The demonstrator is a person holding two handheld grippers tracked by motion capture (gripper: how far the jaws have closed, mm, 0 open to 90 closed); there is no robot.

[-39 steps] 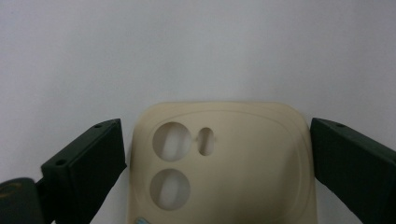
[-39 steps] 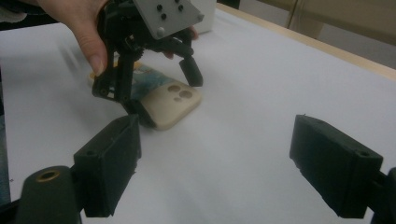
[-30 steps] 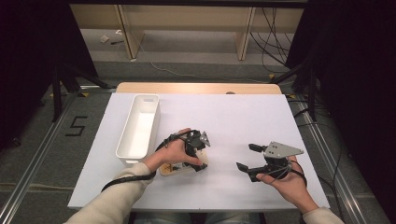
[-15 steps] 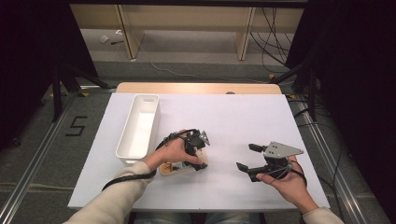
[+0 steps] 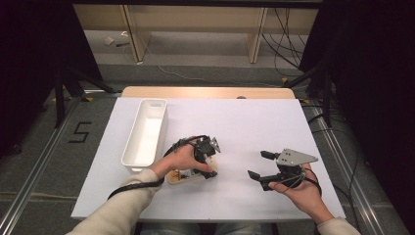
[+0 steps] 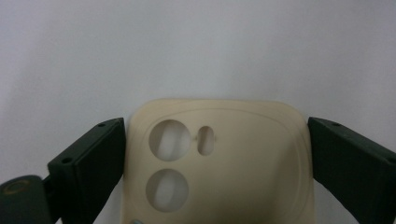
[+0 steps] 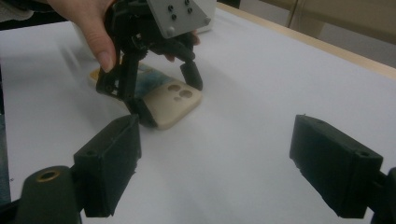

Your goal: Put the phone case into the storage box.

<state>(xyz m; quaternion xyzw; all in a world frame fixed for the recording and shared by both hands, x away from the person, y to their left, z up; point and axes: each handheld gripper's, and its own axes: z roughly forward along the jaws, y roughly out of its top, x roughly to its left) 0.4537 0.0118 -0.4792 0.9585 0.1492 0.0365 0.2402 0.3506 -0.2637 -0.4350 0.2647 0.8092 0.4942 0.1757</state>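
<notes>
A cream phone case (image 5: 179, 176) with round camera holes lies flat on the white table (image 5: 244, 122). My left gripper (image 5: 204, 170) points down over its end. Its two black jaws press against the case's (image 6: 233, 154) opposite long edges, so the left gripper (image 6: 215, 154) is shut on it. The right gripper view shows that left gripper (image 7: 168, 99) straddling the case (image 7: 170, 112), with a hand above it. My right gripper (image 5: 258, 164) hovers to the right, apart from the case. This right gripper (image 7: 212, 140) stands open with nothing between its jaws.
A long white tray (image 5: 131, 147) stands on the table's left half, just beyond the left hand. A wooden table edge (image 5: 205, 92) runs along the back. Bare white surface lies between the two grippers and toward the far right.
</notes>
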